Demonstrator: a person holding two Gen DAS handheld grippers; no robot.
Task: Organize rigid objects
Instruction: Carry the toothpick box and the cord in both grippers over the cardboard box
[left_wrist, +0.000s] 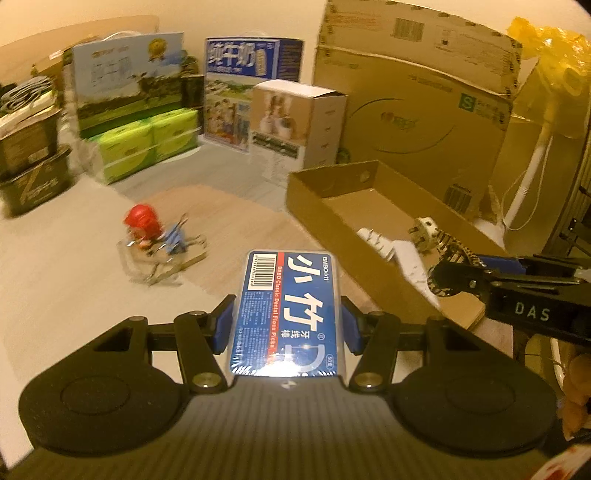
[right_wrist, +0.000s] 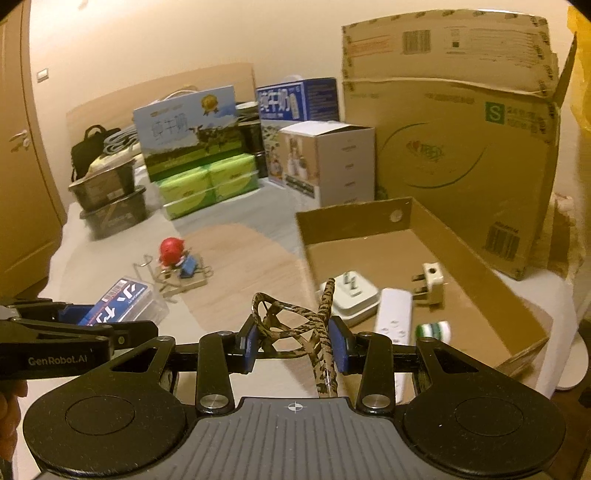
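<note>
A blue floss pick box (left_wrist: 286, 314) is clamped between the jaws of the left gripper (left_wrist: 287, 325), held off the surface, label up, to the left of the shallow cardboard tray (right_wrist: 476, 266). A camouflage-patterned slingshot-like frame (right_wrist: 295, 321) is clamped between the jaws of the right gripper (right_wrist: 295, 341), its looped part forward, near the tray's left wall. Inside the tray a white charger block (right_wrist: 351, 295), a white remote (right_wrist: 393, 317), a white plug adapter (right_wrist: 428, 282) and a green-and-white roll (right_wrist: 434, 330) are seen, lying apart from one another. On the pale surface left of the tray a red-capped figure (right_wrist: 170, 251) is set on a small wooden board (right_wrist: 184, 282), with a blue binder clip (right_wrist: 189, 266) and wire pieces beside it; blurred in the left wrist view. Behind, a big cardboard carton (right_wrist: 454, 155), a white product box (right_wrist: 325, 162), milk cartons (right_wrist: 188, 125), green tissue packs (right_wrist: 207, 184) and dark stacked tubs (right_wrist: 107, 199) are lined up along the wall.
</note>
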